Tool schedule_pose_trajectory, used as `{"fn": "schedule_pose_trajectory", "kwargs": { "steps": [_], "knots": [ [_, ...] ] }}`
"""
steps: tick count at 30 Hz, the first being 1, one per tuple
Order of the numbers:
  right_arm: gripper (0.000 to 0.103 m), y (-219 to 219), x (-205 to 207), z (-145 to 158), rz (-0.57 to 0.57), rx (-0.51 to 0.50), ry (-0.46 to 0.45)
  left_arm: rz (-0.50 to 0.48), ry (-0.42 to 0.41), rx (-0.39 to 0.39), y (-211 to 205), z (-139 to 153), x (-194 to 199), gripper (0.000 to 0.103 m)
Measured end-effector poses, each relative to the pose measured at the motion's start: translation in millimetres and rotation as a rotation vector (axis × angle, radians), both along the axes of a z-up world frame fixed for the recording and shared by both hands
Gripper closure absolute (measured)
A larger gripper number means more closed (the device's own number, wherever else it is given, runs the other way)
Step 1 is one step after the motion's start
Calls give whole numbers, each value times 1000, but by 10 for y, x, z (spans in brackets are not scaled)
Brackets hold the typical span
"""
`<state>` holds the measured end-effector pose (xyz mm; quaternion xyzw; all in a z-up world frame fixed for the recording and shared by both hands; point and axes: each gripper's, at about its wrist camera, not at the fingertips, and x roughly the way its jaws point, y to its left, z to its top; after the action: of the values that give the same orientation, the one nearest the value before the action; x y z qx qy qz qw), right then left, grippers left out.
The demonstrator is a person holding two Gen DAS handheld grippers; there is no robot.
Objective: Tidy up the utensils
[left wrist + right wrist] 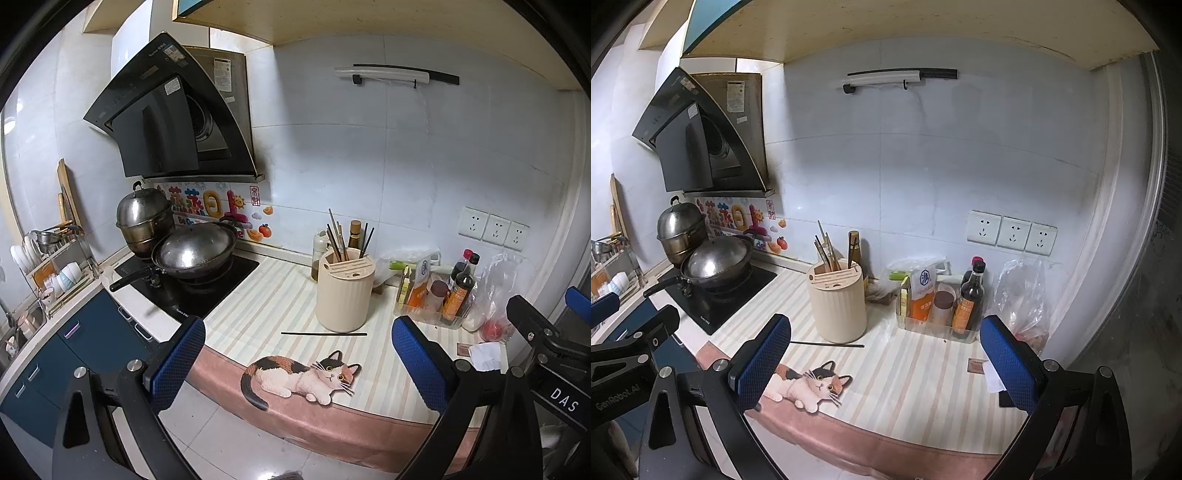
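Observation:
A single black chopstick (324,334) lies flat on the striped counter mat, just in front of a cream utensil holder (345,291) that has several chopsticks standing in it. The right wrist view also shows the chopstick (827,344) and the holder (837,301). My left gripper (299,363) is open and empty, held back over the counter's front edge. My right gripper (886,358) is open and empty too, beside the left one. The right gripper's body shows at the right edge of the left wrist view.
A wok (195,251) and a steel pot (144,218) sit on the black hob at left. A clear tray of sauce bottles (439,295) and a plastic bag (498,295) stand right of the holder. A dish rack (55,266) is far left. A cat picture (306,376) marks the mat's front edge.

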<state>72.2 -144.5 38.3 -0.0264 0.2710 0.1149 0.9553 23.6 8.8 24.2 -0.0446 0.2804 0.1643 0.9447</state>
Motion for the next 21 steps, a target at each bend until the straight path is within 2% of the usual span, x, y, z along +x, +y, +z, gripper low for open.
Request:
{"fn": "schedule_pose_trajectory", "kwargs": {
  "steps": [21],
  "knots": [
    [0,24,49,29,-13,0,-10,-8,-4,-2,67,36,75,0]
  ]
}}
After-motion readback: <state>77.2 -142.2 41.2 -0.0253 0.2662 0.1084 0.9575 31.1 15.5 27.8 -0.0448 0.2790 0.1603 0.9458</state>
